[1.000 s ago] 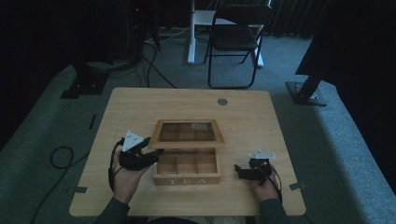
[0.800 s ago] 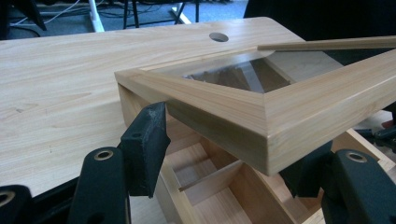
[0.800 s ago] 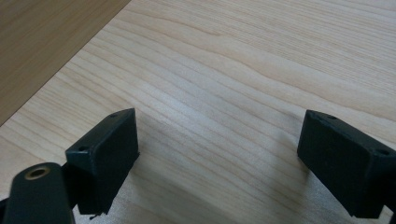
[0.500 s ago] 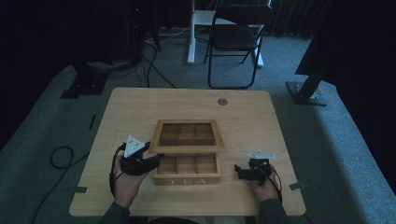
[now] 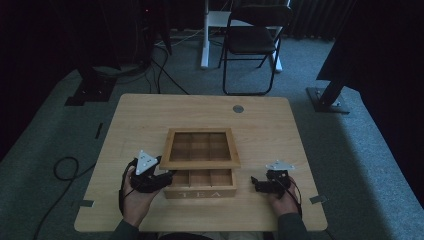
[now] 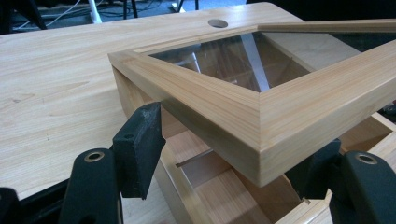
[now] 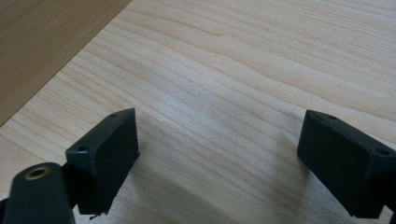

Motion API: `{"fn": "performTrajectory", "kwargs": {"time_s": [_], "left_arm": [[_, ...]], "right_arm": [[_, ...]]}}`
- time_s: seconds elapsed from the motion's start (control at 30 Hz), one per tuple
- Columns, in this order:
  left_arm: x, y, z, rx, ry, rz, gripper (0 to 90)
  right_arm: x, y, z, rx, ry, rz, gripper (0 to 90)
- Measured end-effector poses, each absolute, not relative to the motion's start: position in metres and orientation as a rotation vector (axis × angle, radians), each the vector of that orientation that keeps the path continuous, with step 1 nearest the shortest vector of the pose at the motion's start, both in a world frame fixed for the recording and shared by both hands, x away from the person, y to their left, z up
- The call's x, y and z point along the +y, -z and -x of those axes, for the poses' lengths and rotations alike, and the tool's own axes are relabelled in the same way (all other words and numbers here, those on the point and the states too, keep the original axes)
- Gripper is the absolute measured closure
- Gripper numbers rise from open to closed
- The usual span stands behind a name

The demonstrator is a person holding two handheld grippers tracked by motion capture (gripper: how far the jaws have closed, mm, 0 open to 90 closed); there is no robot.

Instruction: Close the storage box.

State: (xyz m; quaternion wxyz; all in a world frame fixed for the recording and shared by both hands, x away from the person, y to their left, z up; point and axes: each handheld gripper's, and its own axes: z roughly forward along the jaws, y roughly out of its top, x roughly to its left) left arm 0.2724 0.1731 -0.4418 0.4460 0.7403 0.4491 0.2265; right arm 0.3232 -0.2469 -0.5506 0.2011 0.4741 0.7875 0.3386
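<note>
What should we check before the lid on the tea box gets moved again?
1. Left tool around the lid corner: ok, its jaws stand on either side of the corner.
2. Jaws touching the lid: cannot tell.
3. Lid raised off the tea box: ok, compartments show beneath it.
4. Right tool free: ok, open over bare table.
5. Right tool steadying the box: not ok, it sits apart to the box's right.
6. Box contents: cannot tell, partly hidden.

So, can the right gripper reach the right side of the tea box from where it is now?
Probably yes. The right gripper sits open just right of the tea box, and bare table lies between its jaws.
</note>
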Motion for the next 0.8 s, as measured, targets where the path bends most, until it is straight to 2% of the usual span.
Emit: {"fn": "performTrajectory", "kwargs": {"time_s": [0.8], "left_arm": [[0.166,0.461,-0.266,1.115,-0.560,-1.871,35.9]], "right_arm": [[-0.247,0.551,-0.323,2.201,-0.945,-1.323,12.0]]}}
